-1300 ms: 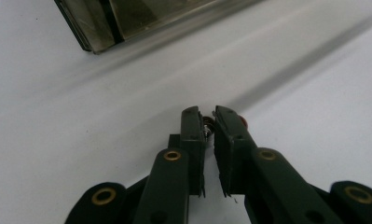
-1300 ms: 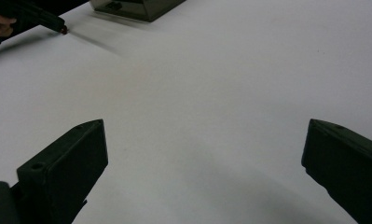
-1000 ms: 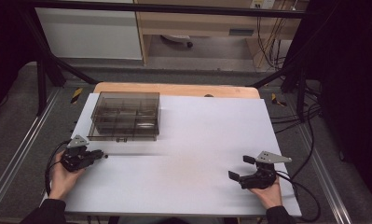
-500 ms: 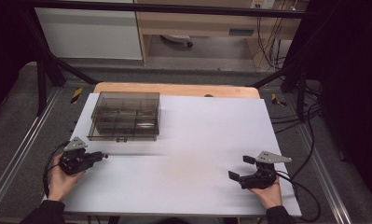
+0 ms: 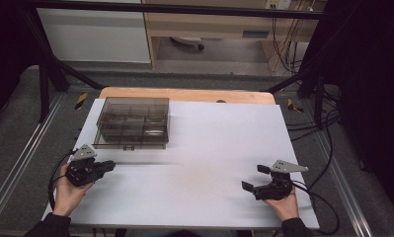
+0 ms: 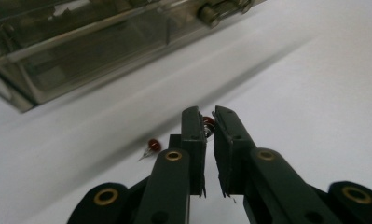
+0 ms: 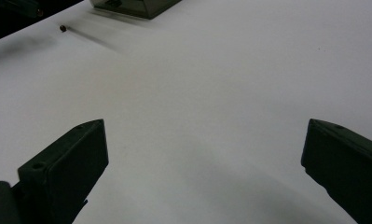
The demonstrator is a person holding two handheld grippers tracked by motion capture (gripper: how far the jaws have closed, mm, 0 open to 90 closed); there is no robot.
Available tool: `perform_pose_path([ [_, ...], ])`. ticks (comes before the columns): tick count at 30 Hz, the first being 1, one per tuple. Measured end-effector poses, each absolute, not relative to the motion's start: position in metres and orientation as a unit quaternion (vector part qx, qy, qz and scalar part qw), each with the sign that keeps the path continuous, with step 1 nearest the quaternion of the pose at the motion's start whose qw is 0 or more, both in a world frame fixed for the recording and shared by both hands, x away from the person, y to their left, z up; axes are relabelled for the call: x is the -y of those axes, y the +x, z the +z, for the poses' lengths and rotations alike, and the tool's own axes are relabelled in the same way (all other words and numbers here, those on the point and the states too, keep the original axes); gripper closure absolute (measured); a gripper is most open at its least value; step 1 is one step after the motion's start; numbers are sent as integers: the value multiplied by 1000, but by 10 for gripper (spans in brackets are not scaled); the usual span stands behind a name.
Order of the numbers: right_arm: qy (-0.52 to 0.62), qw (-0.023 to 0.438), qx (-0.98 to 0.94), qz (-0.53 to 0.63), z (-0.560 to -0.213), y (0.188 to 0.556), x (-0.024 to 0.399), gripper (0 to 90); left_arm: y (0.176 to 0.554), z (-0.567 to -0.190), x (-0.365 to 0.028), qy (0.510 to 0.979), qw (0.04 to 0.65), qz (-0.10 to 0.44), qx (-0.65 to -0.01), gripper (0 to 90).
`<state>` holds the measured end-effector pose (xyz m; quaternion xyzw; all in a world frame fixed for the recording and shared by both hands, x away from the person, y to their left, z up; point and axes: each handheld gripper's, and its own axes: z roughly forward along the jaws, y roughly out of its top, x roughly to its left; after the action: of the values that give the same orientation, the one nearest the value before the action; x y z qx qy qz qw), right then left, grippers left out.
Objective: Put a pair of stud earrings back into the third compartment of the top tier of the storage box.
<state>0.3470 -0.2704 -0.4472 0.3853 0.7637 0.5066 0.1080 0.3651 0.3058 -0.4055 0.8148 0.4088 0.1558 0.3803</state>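
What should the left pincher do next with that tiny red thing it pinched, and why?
Probably carry it up to the clear box. The left gripper is shut on one small red part, another red part lies on the white table, and the box sits just ahead.

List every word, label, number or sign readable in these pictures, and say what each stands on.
No text can be read in these pictures.
The smoky transparent plastic compartment box bears no visible label.
The blue-grey plate on the wooden cabinet behind the table may be a label, too small to read.
The yellow-and-black striped markers on the floor carry no letters.
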Motion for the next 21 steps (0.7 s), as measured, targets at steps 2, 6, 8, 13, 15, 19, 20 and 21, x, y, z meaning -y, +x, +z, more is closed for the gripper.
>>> perform_pose_path([
  [2, 385, 108, -764, 506, -447, 347, 270, 12, 364, -402, -301, 816, 381, 155, -406, 825],
  [6, 385, 109, -764, 507, -447, 347, 271, 12, 362, -395, -293, 816, 388, 148, -403, 825],
  [8, 385, 110, -764, 507, -447, 347, 271, 12, 362, -392, -289, 817, 388, 145, -401, 825],
  [13, 384, 110, -764, 506, -447, 347, 271, 12, 363, -388, -279, 822, 385, 144, -395, 826],
  [15, 385, 109, -764, 507, -447, 347, 271, 13, 364, -385, -275, 823, 386, 142, -393, 826],
  [19, 384, 109, -764, 506, -447, 347, 270, 13, 367, -377, -268, 823, 390, 144, -387, 826],
  [20, 385, 109, -764, 506, -447, 347, 270, 13, 368, -374, -266, 823, 391, 145, -385, 826],
  [21, 385, 109, -764, 506, -447, 347, 270, 13, 369, -372, -264, 823, 392, 146, -384, 826],
])
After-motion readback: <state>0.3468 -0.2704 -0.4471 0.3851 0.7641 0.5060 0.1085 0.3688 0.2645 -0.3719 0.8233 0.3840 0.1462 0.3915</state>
